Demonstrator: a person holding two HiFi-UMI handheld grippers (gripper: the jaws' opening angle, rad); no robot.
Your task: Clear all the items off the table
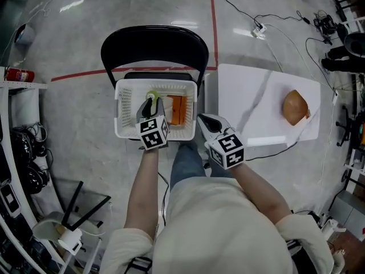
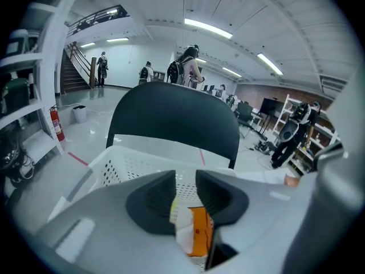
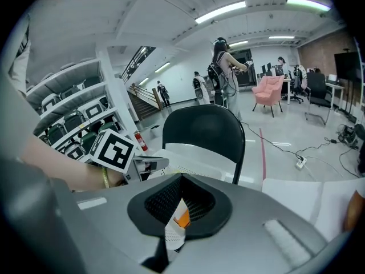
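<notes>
- Head view, far left of the action: the left gripper (image 1: 150,103) hangs over the white basket (image 1: 121,113) on the black chair (image 1: 154,41). An orange-and-white packet (image 1: 177,110) already lies in the basket.
- In the left gripper view its jaws stand a narrow slot apart and pinch nothing; only the basket's contents show through the gap.
- Next to the right, the right gripper (image 1: 205,120) hovers just beside the basket's right wall, between the basket and the near-left edge of the white table (image 1: 245,90). Its jaws are pressed together. A white-and-orange sliver shows in the slit below them, most likely the packet in the basket rather than anything held.
- Farthest right, a brown rounded item (image 1: 295,107) is the only thing left on the table, near its far-right side and well apart from both tools.
- It looks roughly round, with no clear long axis, so the approach angle should matter little.
- The right gripper is the nearer one; it would have to travel right across the tabletop and spread its jaws first.
</notes>
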